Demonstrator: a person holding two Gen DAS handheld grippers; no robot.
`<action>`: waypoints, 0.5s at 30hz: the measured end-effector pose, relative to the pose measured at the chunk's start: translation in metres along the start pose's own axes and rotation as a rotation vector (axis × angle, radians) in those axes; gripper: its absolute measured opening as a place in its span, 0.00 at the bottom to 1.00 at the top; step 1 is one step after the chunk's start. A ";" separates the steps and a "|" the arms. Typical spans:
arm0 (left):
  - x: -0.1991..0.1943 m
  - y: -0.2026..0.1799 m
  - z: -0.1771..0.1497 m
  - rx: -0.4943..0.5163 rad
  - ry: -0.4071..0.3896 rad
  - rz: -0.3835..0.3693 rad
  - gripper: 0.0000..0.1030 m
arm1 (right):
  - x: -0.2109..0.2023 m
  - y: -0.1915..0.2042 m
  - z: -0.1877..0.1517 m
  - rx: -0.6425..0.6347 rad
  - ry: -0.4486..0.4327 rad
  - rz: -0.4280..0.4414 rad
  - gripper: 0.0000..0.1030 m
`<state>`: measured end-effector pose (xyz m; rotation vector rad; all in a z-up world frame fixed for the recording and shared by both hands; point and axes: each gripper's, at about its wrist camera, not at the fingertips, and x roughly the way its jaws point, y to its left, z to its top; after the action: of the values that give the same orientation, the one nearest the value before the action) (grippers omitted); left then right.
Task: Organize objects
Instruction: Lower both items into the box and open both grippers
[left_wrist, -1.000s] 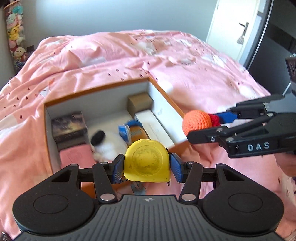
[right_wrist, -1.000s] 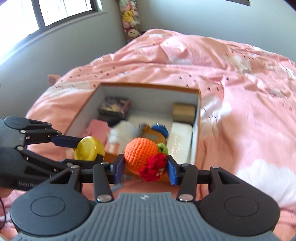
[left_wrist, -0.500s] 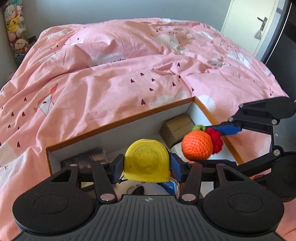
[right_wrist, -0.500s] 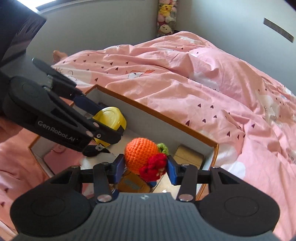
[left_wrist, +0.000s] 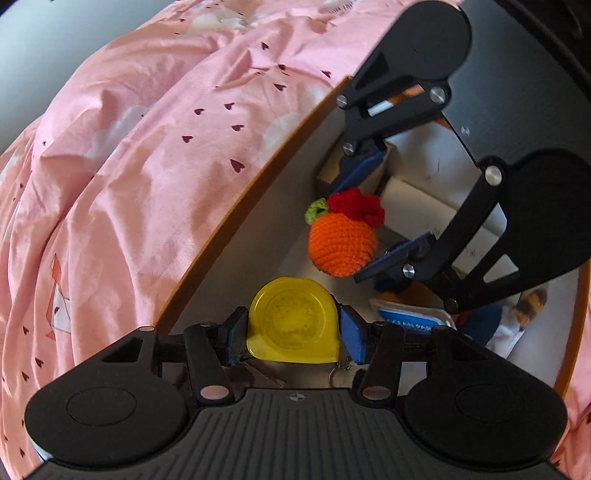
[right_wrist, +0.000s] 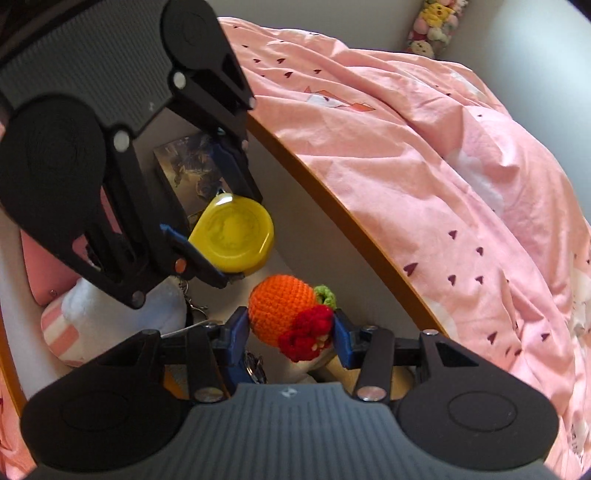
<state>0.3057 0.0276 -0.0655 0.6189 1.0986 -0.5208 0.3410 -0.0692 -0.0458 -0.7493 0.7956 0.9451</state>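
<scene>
Place: a bedroom in a home
Bed: pink duvet (right_wrist: 424, 155) printed with small hearts and clouds
Corner: stacked plush toys (right_wrist: 436, 26) against a grey wall

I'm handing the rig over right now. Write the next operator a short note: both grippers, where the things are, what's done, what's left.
Left gripper: shut on the yellow tape measure, above the inside of the box.
Right gripper: shut on the orange crochet fruit, also above the box interior, beside the left gripper.
Done: both items carried to the box, which sits on the pink bedspread and already holds several things.
Left: lower, release each item inside, withdraw.
</scene>
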 end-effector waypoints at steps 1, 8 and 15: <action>0.004 -0.001 0.000 0.027 0.013 0.000 0.59 | 0.002 -0.001 0.001 -0.009 0.001 0.007 0.48; 0.025 -0.007 0.001 0.121 0.088 -0.053 0.60 | 0.020 -0.002 0.001 -0.040 0.030 0.038 0.48; 0.029 -0.010 -0.004 0.131 0.087 -0.078 0.60 | 0.027 0.002 -0.007 -0.050 0.050 0.046 0.50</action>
<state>0.3071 0.0209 -0.0959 0.7210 1.1811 -0.6416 0.3477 -0.0634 -0.0718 -0.8041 0.8383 0.9936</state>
